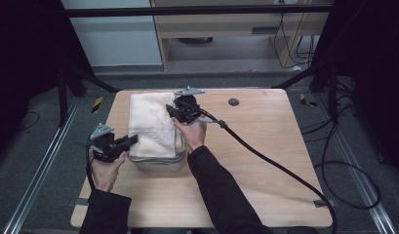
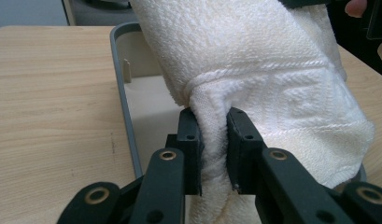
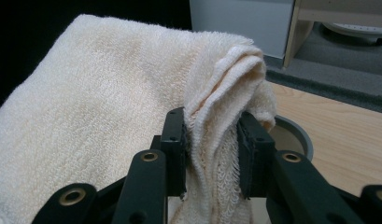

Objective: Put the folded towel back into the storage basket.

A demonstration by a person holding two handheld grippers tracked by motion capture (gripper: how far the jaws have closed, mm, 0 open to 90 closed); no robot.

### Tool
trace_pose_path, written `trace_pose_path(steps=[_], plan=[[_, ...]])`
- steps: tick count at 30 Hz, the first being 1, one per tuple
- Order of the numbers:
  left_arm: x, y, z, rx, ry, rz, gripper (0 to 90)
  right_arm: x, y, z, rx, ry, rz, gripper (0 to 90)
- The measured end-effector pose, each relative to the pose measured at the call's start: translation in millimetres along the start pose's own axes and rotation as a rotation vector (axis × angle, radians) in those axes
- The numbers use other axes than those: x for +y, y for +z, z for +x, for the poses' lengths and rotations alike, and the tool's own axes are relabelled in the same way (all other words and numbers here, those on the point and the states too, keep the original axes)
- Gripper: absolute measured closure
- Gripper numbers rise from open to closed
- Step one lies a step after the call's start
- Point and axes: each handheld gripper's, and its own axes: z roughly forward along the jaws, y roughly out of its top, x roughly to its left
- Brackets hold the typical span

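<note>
bin [image 2: 124,105]: grey, open top, on wooden table [image 1: 265,161]; towel draped over it, inside partly hidden
towel [image 1: 150,124]: cream, folded, long axis running away from person
left gripper [image 2: 213,140]: jaws clamped on towel's near-left edge
right gripper [image 3: 211,144]: jaws pinching bunched towel edge, far-right side

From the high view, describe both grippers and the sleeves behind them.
Both are black two-jaw tools. The left gripper and right gripper each carry a grey three-cornered plate on top. A thick black cable trails from the right one across the table. Up close, the jaw arms show brass-coloured rivets. Both sleeves are black.
</note>
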Motion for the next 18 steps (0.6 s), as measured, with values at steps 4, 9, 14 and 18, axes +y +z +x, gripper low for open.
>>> trace_pose_path(steps=[4,9,14,18], plan=[[-1.6,3.8,0.3,0.013,0.01,0.013,76.6,-3.7,3.9,-1.8,-0.002,0.001,0.009,67.4],[-4.5,10.0,0.2,0.023,0.016,0.032,76.6,-10.2,9.8,-5.1,-0.008,0.014,0.026,67.5],[-7.3,16.1,0.0,0.037,0.025,0.053,76.6,-15.8,15.4,-6.9,-0.019,0.014,0.044,67.5],[-8.9,19.3,1.2,0.047,0.029,0.065,76.5,-20.2,19.1,-7.5,-0.023,0.012,0.052,67.3]])
